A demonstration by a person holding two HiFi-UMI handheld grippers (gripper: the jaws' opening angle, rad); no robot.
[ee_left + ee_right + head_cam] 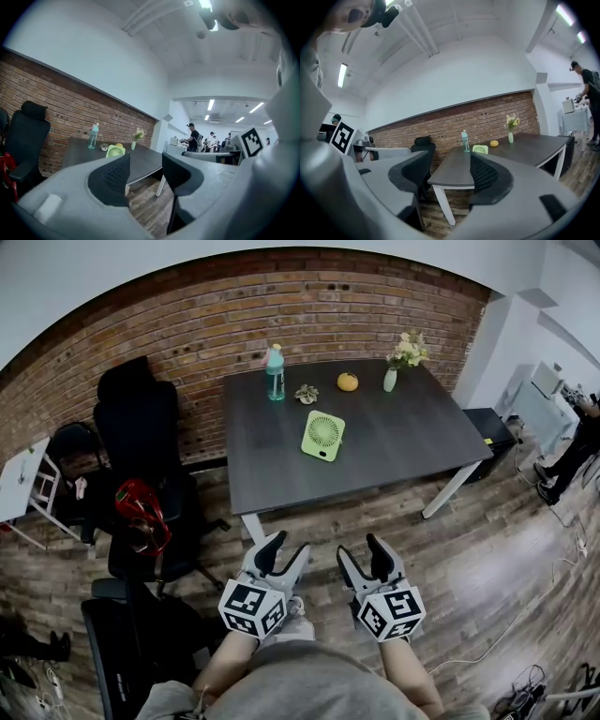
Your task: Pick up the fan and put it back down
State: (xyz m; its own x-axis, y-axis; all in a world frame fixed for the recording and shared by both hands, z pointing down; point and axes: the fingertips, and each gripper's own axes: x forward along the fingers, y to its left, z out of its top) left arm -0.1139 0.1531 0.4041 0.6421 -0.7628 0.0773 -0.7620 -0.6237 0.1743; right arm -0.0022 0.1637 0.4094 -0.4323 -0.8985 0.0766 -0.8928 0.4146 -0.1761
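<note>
The left gripper (286, 550) and right gripper (364, 557) were both released and empty, with the green fan (322, 435) far ahead on the table (422, 442), sideways roughly midway between them.

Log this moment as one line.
left gripper: open, empty | right gripper: open, empty | fan: on table, untouched

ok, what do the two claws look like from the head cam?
Both alike: the left claw and right claw have light grey moulded bodies with two curved fingers lined in black ribbed pads. Each carries a white cube with black square markers. No cables visible. Forearms unsleeved.
</note>
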